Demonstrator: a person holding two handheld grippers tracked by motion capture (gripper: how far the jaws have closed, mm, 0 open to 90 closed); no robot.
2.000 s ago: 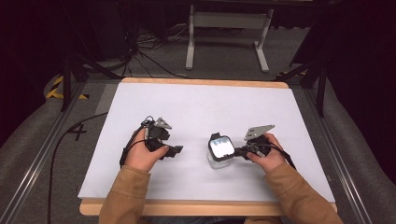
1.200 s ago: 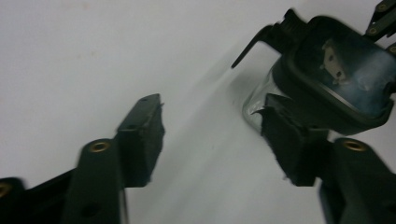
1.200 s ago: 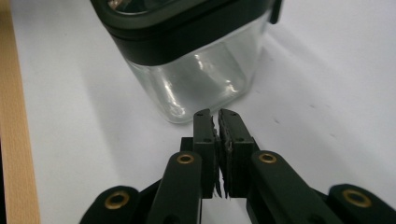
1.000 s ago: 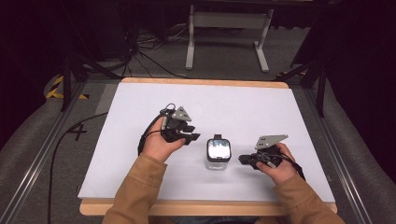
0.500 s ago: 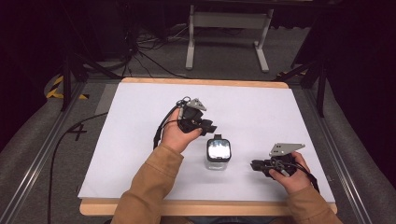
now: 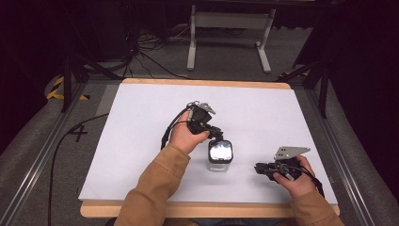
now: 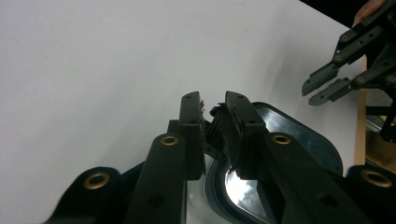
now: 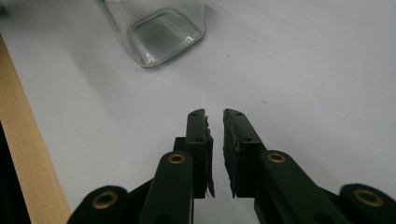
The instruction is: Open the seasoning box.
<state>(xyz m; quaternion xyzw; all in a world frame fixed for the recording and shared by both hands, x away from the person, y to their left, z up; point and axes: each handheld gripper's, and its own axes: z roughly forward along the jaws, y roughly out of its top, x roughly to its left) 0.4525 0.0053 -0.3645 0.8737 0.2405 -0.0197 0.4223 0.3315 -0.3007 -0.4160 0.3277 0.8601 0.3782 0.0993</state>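
We see a clear glass jar (image 6: 219,157) with a black-rimmed lid (image 6: 220,150) standing upright on the white counter (image 6: 141,117), a little toward the near edge and roughly midway across. The left gripper (image 6: 217,134) is held by the person's left hand (image 6: 184,136), reaching in from a tan sleeve (image 6: 155,188), and its tips sit right at the far edge of the lid. In the left gripper view, the left gripper (image 7: 214,112) hovers over the lid (image 7: 299,140); its jaws stand a narrow gap apart with a ragged bit of black padding between them (whether they pinch the rim we cannot tell). The right gripper (image 7: 327,86) shows farther off in that view.

The right gripper (image 6: 259,168) rests in the right hand (image 6: 296,179) near the counter's front edge, apart from the jar and pointing toward it. In its own view the right gripper (image 8: 215,114) has its jaws nearly together, holding nothing, with the jar's glass base (image 8: 159,32) ahead on the white surface and the wooden edge (image 8: 28,149) alongside.
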